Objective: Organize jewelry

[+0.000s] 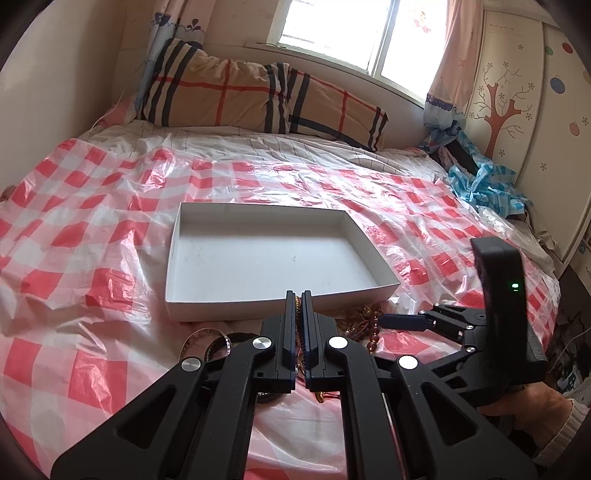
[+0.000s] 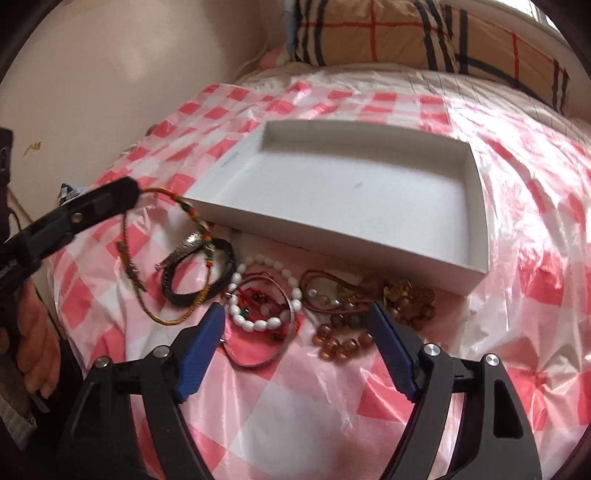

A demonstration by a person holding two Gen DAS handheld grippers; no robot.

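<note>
Faint print on the white box [image 2: 231, 162] side is unreadable.

Daylight from the window [image 1: 354, 33] glares on plastic sheet [image 1: 92, 229]; fisheye edges darken.

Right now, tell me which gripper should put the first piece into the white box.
Left. The left gripper is already shut on the braided cord bracelet, lifted beside the white box. The right gripper is open and holds nothing, low over the white bead bracelet.
</note>
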